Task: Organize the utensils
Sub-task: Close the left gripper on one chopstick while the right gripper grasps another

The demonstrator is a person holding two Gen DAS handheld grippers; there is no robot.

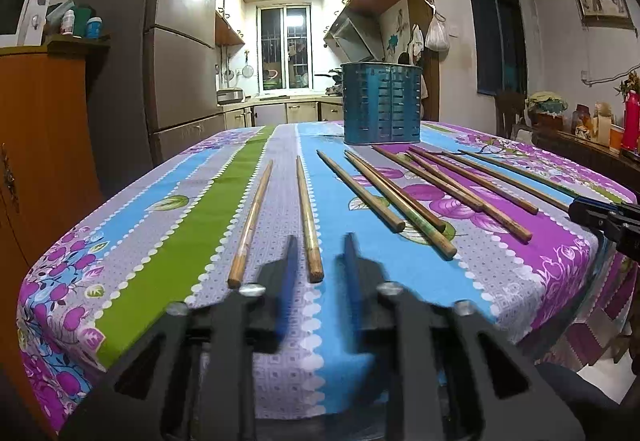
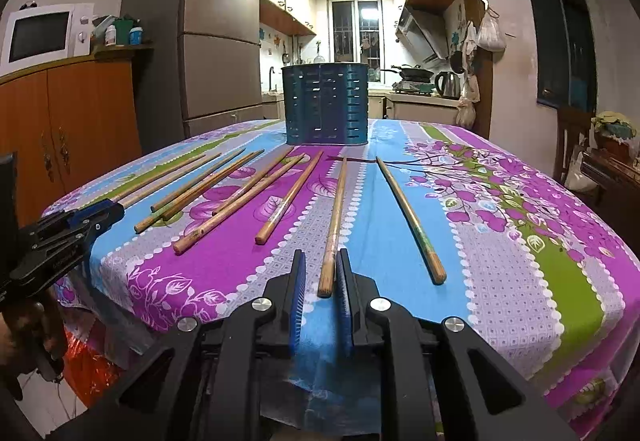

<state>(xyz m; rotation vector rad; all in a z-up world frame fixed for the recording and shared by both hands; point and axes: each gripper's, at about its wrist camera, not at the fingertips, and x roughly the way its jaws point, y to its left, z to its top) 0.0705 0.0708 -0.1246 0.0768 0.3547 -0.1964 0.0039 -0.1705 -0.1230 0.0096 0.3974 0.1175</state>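
Several wooden chopsticks lie fanned out on the flowered tablecloth (image 1: 180, 225) in front of a blue slotted utensil holder (image 1: 382, 105) (image 2: 326, 105). My left gripper (image 1: 319, 253) is open. The near end of one chopstick (image 1: 306, 209) lies between its blurred fingers, with cloth showing on both sides. My right gripper (image 2: 321, 261) is shut on the near end of another chopstick (image 2: 336, 217), which still rests on the cloth. Each gripper also shows at the edge of the other view: the left gripper (image 2: 100, 215) and the right gripper (image 1: 596, 211).
A lone chopstick (image 2: 408, 217) lies right of my right gripper and another chopstick (image 1: 252, 217) lies left of my left. The table's front edge runs just under both grippers. An orange cabinet (image 2: 72, 129) and a fridge (image 2: 216, 41) stand to the left. A sideboard with bottles (image 1: 592, 129) stands to the right.
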